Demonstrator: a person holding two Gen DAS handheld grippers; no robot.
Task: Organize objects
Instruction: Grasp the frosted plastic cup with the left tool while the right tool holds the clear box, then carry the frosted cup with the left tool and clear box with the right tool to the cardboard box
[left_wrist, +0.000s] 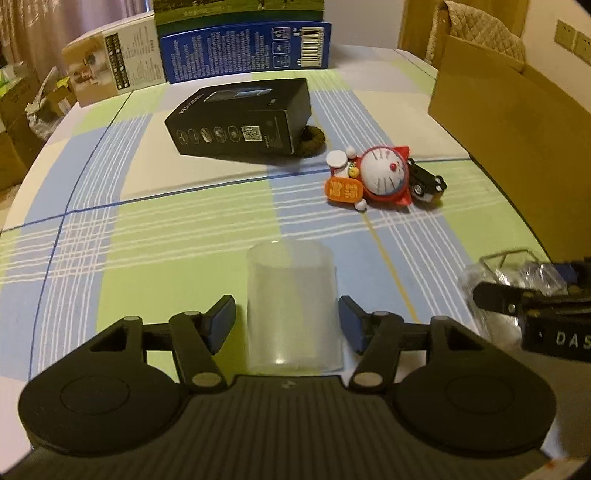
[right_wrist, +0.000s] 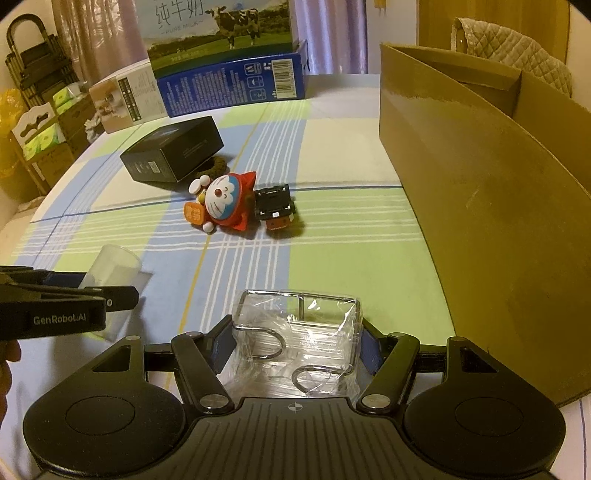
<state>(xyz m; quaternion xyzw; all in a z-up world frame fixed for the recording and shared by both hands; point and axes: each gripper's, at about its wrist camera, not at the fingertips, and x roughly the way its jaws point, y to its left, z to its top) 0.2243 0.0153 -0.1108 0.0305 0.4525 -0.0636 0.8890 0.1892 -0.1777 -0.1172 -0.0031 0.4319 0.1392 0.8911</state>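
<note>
Fingers (left_wrist: 221, 321) of our left gripper (left_wrist: 287, 321) flank the cup (left_wrist: 291, 302) unclenched; our right gripper (right_wrist: 297, 341) clasps the wire rack (right_wrist: 295, 332), presumably for boxing.

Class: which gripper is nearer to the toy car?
Right. The right gripper, around the wrapped wire rack, sits almost straight below the toy car; the left gripper, around the plastic cup, is farther left.

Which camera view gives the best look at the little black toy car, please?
The right wrist view: the toy car is seen from above and unobstructed, beside the red cat figurine. In the left wrist view the car is partly hidden behind the figurine, showing only one side and its wheels.
</note>
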